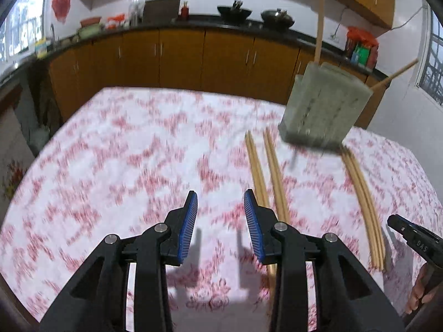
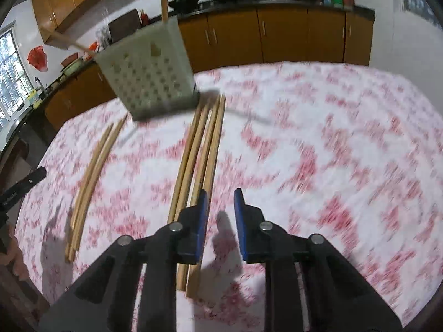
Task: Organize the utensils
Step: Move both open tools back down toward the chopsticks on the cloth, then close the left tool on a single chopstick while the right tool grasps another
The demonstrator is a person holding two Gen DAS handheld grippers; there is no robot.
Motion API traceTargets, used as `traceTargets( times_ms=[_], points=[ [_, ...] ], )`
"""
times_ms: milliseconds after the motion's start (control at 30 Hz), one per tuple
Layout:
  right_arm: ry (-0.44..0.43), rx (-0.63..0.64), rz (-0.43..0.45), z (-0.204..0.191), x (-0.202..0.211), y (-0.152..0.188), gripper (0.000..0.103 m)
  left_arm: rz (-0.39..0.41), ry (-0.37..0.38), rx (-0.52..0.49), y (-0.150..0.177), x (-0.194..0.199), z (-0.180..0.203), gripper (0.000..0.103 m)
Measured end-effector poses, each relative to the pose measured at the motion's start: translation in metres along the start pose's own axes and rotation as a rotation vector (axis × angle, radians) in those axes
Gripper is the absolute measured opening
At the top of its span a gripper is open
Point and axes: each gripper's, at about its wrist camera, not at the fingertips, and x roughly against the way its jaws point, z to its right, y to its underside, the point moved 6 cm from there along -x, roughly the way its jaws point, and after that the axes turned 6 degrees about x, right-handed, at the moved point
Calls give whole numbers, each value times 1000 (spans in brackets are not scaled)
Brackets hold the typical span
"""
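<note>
A pale perforated utensil holder (image 1: 321,105) (image 2: 149,74) stands at the table's far side with two chopsticks upright in it. Loose wooden chopsticks lie on the cloth in front of it: two pairs (image 1: 265,171) and a bundle (image 1: 362,193) in the left wrist view. My left gripper (image 1: 220,196) hovers open over bare cloth, just left of the nearest pair. My right gripper (image 2: 220,193) is open with a narrow gap and nothing between its pads. It hangs just right of the chopstick bundle (image 2: 199,149). The other chopsticks (image 2: 94,171) lie to its left.
The table has a white cloth with a red flower print (image 1: 124,152). A thin grey blurred streak (image 2: 249,114) lies by the holder's base. Wooden cabinets (image 1: 180,55) and a dark counter with pots run behind. The right gripper's tip (image 1: 412,238) shows at the left wrist view's right edge.
</note>
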Motion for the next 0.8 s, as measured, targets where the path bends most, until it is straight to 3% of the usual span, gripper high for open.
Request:
traceTargets(
  times_ms=[300, 367, 433, 800],
  points=[
    [-2, 45, -28, -12, -10, 9, 20, -59, 15, -13, 22, -14, 6, 36],
    [8, 61, -26, -12, -9, 8, 15, -66, 19, -22, 24, -16, 10, 36],
    [35, 71, -26, -11, -10, 8, 9, -76, 25, -29, 27, -17, 13, 34],
    [67, 19, -21, 6, -10, 4, 9, -124, 84, -59, 39, -23, 28, 21]
  ],
)
